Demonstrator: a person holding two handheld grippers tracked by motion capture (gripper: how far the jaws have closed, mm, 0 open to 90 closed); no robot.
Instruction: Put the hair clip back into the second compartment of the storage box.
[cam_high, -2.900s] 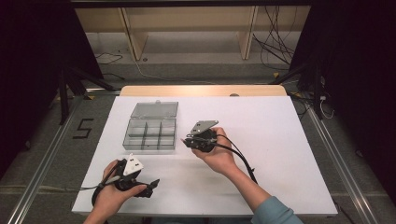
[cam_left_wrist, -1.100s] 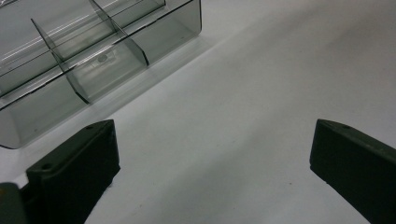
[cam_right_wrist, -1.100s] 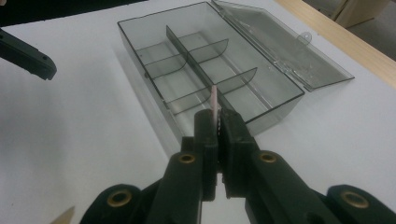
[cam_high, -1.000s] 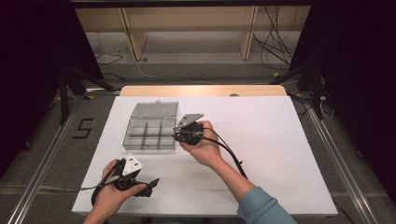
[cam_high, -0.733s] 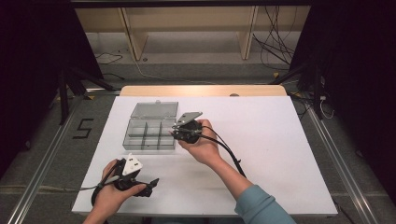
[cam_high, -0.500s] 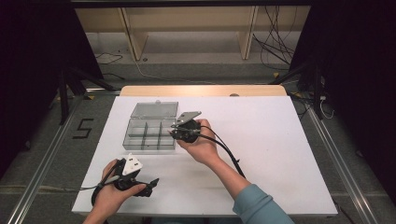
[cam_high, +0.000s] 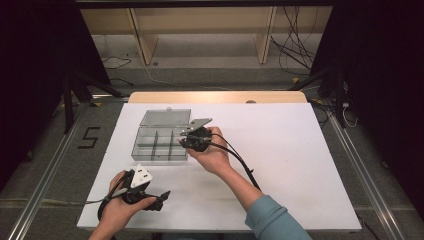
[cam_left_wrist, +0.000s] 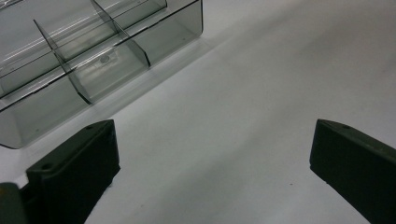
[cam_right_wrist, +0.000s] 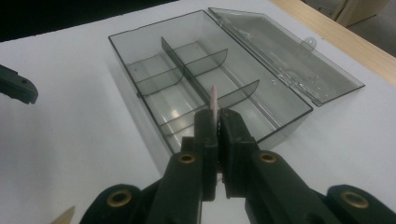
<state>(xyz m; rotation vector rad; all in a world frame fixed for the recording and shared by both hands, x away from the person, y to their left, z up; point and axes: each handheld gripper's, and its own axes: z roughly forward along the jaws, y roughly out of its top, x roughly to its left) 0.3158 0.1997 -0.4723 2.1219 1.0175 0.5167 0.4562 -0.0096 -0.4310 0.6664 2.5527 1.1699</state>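
Count: 1 clear compartment box (cam_high: 161, 142), lid open; 1 thin pink stick (cam_right_wrist: 214, 105); 2 grippers, left gripper (cam_high: 159, 199), right gripper (cam_high: 184, 142).

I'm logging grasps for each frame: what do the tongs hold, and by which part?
The right tongs are shut on a thin pink stick, pinched at its lower end above the open box. The left tongs are open and hold nothing.

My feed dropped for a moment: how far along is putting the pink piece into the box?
Done: the clear box has its lid open, and the right tongs are shut on a thin pink piece. In hand: holding it over the compartments. Left: releasing it inside; compartments look empty. The left tongs rest open.
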